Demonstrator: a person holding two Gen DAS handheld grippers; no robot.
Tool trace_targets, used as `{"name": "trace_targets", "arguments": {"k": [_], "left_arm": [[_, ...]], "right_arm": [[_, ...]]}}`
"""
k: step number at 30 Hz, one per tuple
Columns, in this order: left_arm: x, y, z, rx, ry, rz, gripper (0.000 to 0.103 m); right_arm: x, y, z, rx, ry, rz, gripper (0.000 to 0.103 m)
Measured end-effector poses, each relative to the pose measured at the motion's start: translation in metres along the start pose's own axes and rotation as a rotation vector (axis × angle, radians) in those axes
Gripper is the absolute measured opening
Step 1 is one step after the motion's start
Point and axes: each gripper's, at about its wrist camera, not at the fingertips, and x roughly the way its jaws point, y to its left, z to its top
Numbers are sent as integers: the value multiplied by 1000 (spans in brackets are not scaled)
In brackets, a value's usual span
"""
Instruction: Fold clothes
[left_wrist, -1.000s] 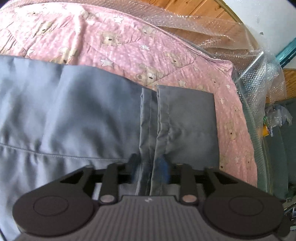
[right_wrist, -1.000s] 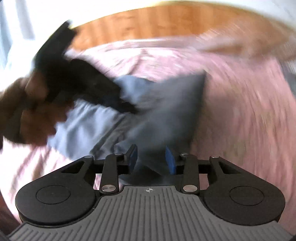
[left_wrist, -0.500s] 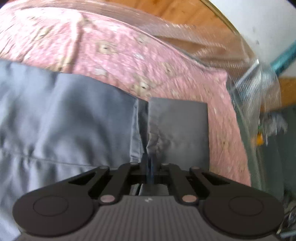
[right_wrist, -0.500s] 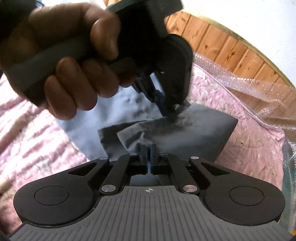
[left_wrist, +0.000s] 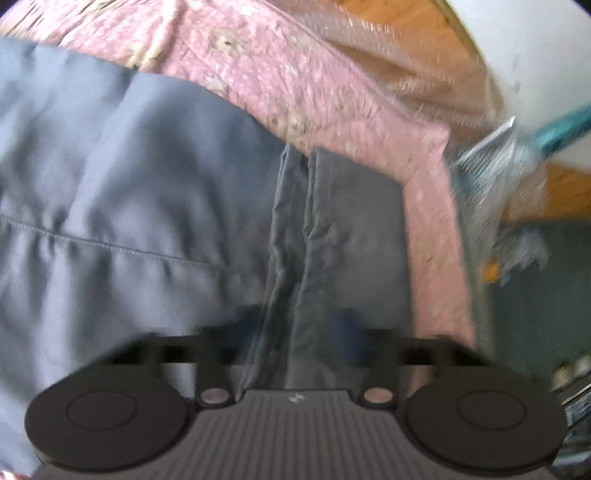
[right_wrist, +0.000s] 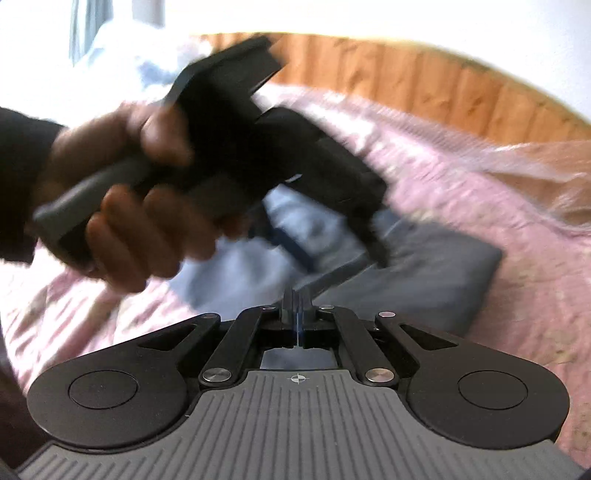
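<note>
A grey-blue garment (left_wrist: 129, 206) lies spread on a pink bedspread (left_wrist: 295, 74), its folded sleeve (left_wrist: 354, 229) to the right. My left gripper (left_wrist: 299, 328) is open, its blurred fingers on either side of the sleeve's bunched edge. In the right wrist view the left gripper's black body (right_wrist: 288, 155) and the hand holding it hang over the garment (right_wrist: 424, 273). My right gripper (right_wrist: 297, 306) is shut; whether cloth is between its pads I cannot tell.
A wooden headboard (right_wrist: 424, 81) runs behind the bed. Clear bubble wrap (left_wrist: 498, 155) lies along the bed's right edge. A dark floor area with small clutter (left_wrist: 535, 295) is beyond that edge.
My left gripper was shut on the sleeve edge half a second ago and has opened. My right gripper stays shut and has drawn back from the left hand.
</note>
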Motion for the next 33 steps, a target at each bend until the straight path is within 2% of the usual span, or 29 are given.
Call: {"name": "trace_targets", "arguments": {"k": [1,2,4,5,7,8,9,11,13,17,18,20,22,23,25,27,28,30,33], "left_arm": [[4,-4,-1,20,11,39,10],[3,-5,-1,24,10,38,9],[2,-8,-2,31,7,31,9],[1,-6,-1,10,10,1,15],[-2,-1,1,-36,15,-56,40],[-3,2,0,-53,9,-78,60],[-1,2,1,-66,16,-97,68],[4,3,1,-93,33,-135,69],[11,5,1,-130,44,-180,70],[26,11,4,-239,38,-305,93],[28,12,4,-260,33,-328,93],[28,11,5,-267,23,-351,93],[29,0,5,-188,37,-294,93],[30,-7,5,-135,47,-248,87],[38,-26,2,-28,73,-143,63],[47,-40,1,40,83,-51,20],[51,-47,1,74,87,-6,8],[50,-51,2,76,81,7,6],[19,-50,0,87,17,10,5]], "right_arm": [[6,3,-3,-12,21,16,0],[9,4,-5,-11,36,20,0],[-5,-9,-4,74,6,29,1],[-17,-21,-2,146,-25,28,5],[-34,-45,-6,242,-76,-26,16],[-41,-56,-9,285,-101,-57,25],[-49,-68,-11,328,-125,-88,29],[-64,-91,-16,414,-174,-150,30],[-51,-97,-20,438,-126,-135,30],[-17,-106,-29,464,0,-82,30],[-12,-104,-29,463,17,-49,30],[-7,-90,-24,413,44,33,30],[-3,-70,-20,329,69,67,37],[-2,-60,-19,284,80,60,40],[2,-51,-20,258,88,57,40],[1,-54,-23,299,84,68,40],[-2,-56,-24,315,77,79,40],[-11,-62,-25,343,62,102,40],[-38,-72,-25,394,17,142,36]]}}
